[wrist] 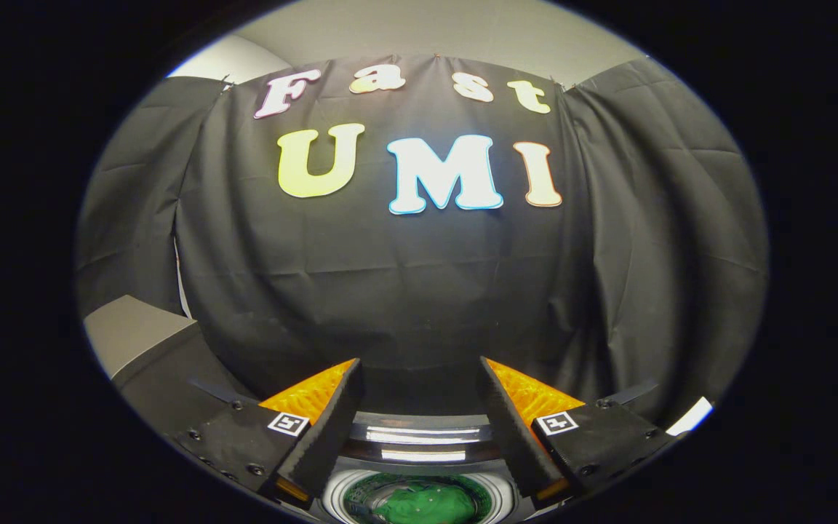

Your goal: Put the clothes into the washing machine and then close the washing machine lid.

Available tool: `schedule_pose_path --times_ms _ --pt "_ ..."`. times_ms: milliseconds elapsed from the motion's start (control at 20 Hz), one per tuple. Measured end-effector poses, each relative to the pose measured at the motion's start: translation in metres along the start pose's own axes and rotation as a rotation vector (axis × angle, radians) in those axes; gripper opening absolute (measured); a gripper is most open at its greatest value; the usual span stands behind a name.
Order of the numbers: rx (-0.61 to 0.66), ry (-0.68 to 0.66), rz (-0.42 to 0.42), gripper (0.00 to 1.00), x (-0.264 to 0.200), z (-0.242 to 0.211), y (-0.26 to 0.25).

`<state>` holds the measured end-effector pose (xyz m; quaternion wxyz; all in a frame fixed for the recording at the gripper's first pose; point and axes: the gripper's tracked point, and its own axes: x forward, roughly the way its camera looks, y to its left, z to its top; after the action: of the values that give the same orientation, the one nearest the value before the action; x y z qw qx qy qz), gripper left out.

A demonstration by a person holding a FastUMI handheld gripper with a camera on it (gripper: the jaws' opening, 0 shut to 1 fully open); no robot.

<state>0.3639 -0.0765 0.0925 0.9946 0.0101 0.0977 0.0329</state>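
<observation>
Currently holding the gripper [419, 367] with fingers [328, 429] spread apart, gripping nothing, pointing toward the booth's black cloth wall [419, 291] on the far side. Sitting low and near, between the finger bases: the washing machine [423, 437] with its round drum opening [419, 498] uncovered, green clothes [423, 506] lying inside the drum. Showing at far left, beside the cloth: a grey block [128, 331].

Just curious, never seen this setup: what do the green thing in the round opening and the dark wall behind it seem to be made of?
The green thing looks like soft cloth, matte and bunched into folds, likely a garment. The round opening around it seems to be glossy plastic or metal, since bright light streaks reflect off its rim. The wall is dull black cloth, hanging in creases. The open gripper hangs above, holding nothing.
</observation>
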Motion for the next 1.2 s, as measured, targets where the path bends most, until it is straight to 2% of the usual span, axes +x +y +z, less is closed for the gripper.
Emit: schedule_pose_path --times_ms 400,550,700,950,1050,1200 --pt "0.005 -0.113 -0.015 0.97 -0.054 -0.034 0.002" --pt "0.003 -0.145 0.002 0.97 -0.084 -0.070 0.008" --pt "0.055 -0.172 0.017 0.97 -0.116 -0.114 0.015" --pt "0.055 -0.236 0.017 0.97 -0.182 -0.153 0.019" --pt "0.056 -0.231 0.015 0.96 -0.204 -0.180 0.018" --pt "0.098 -0.191 0.056 0.97 -0.238 -0.216 0.027"
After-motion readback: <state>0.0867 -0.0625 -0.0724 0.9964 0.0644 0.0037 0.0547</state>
